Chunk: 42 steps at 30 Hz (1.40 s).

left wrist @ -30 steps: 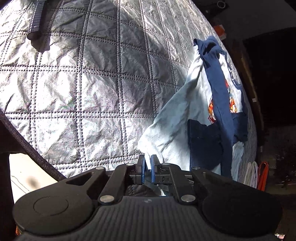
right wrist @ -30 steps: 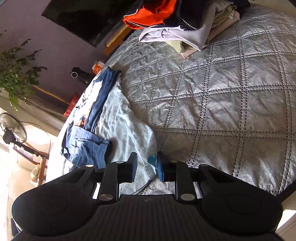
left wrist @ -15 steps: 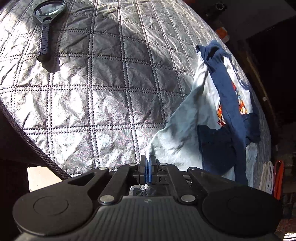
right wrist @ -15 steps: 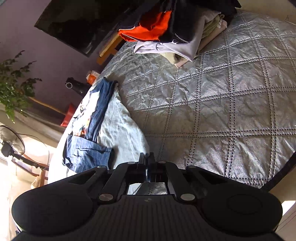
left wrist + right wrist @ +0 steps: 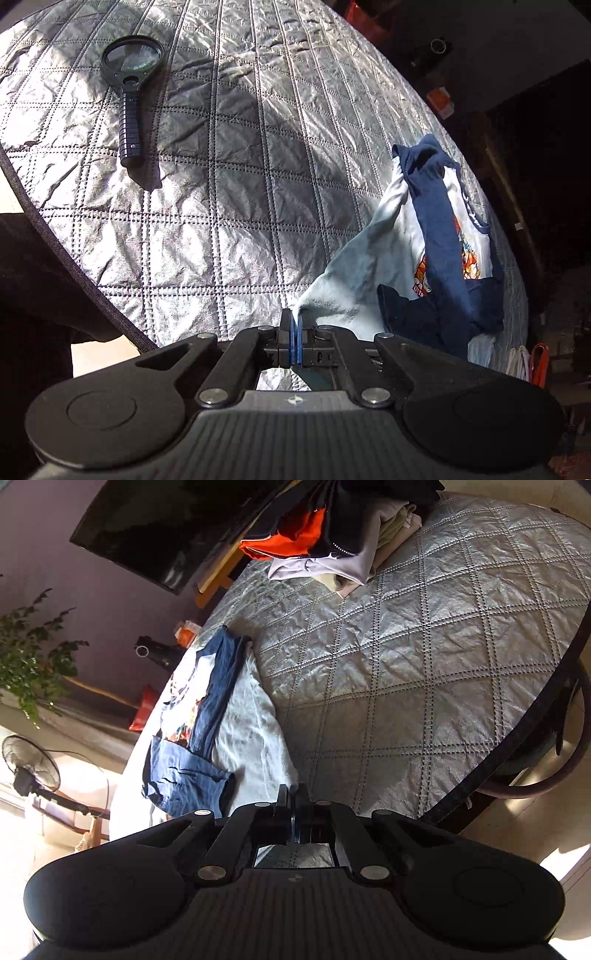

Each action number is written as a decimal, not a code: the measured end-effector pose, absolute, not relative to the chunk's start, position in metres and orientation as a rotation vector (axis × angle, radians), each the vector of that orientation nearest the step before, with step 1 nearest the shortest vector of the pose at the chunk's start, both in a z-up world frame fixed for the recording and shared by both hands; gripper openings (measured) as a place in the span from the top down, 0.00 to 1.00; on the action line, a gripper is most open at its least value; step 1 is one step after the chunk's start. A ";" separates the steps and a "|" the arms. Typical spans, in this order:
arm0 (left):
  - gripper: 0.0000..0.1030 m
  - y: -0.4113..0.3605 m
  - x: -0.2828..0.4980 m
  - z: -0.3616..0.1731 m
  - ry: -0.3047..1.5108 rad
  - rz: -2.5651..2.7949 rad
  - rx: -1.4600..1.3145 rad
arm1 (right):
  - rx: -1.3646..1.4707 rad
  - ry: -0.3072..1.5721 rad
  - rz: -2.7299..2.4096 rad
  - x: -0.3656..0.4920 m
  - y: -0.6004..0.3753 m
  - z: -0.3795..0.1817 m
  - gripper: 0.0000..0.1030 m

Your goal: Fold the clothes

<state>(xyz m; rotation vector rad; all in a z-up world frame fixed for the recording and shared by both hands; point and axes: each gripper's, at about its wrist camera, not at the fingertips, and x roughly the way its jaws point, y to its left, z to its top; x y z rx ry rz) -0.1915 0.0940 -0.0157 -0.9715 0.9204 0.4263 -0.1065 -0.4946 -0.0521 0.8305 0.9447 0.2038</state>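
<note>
Both grippers are pinched onto the near hem of the pale blue T-shirt with navy sleeves and an orange print [image 5: 373, 273], which lies on the round desk under a silver quilted cover [image 5: 229, 155]. The left gripper [image 5: 295, 325] has its blue pads together with a peak of pale cloth rising from between them. The right gripper [image 5: 293, 805] is likewise drawn together at the shirt's edge [image 5: 255, 738], though the cloth between its pads is hard to make out.

Here's the relation that matters: the shirt runs lengthwise away from both grippers, hem near, collar end far, hugging the desk's rim. In the left view it stretches ahead and to the right; in the right view, ahead and to the left. So the garment sits between the two, long axis pointing forward. Any fold would likely carry the hem forward along that line.

A black-handled magnifying glass [image 5: 131, 92] and a heap of clothes [image 5: 332, 535] sit well apart.
</note>
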 end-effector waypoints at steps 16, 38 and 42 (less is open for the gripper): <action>0.99 0.112 -0.200 -0.008 0.859 0.405 -1.182 | 0.910 0.881 0.195 -0.105 -0.499 -0.019 0.99; 0.99 0.149 0.054 -0.016 0.883 0.371 -1.122 | 0.808 0.871 0.105 0.144 -0.437 -0.044 0.99; 0.98 0.149 0.082 -0.039 0.929 0.408 -1.092 | 0.708 0.901 0.093 0.166 -0.425 -0.058 0.99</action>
